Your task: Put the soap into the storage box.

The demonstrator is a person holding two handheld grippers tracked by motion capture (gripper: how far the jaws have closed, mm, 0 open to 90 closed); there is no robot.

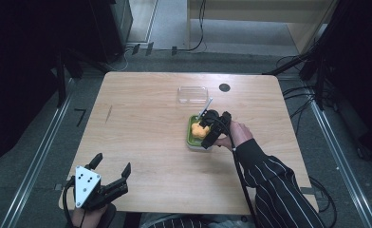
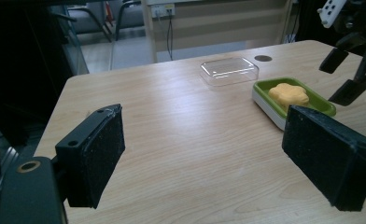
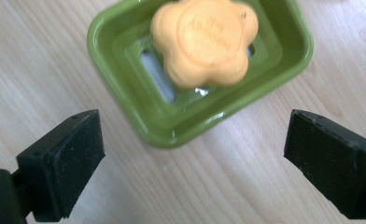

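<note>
Orange flower-shaped soap (image 3: 204, 41) in the green soap dish (image 3: 125, 112), right of table centre, at about 3 o'clock from the middle of the wooden table (image 1: 141, 137) in the high view. Hovering directly above it, the right gripper (image 3: 193, 163), jaws spread wide and empty, dish rim between them and soap toward 12 o'clock in the right gripper view. Apparently the approach step: positioned over the dish, nothing grasped yet. Next, probably a descent and a small advance toward 12 o'clock to bracket the soap, or the dish's walls, before closing; a centred, gentle squeeze called for, given the glossy, possibly wet tray and the likely slippery soap.

Farther out, just beyond the dish toward 11 o'clock, a clear plastic lid (image 1: 192, 94), lying flat and apart from it; beside that, at 1 o'clock, a dark round hole (image 1: 224, 87) in the tabletop. At the near left corner, around 7 o'clock, the left gripper (image 1: 112, 167), likewise open, holding nothing, well apart from the dish.

Hard to judge: height of the right jaws above the soap. Embossed lettering on the soap blurred, unreadable. Near side of the dish partly covered by the right gripper in the high view. Surroundings beyond the table mostly dark.
</note>
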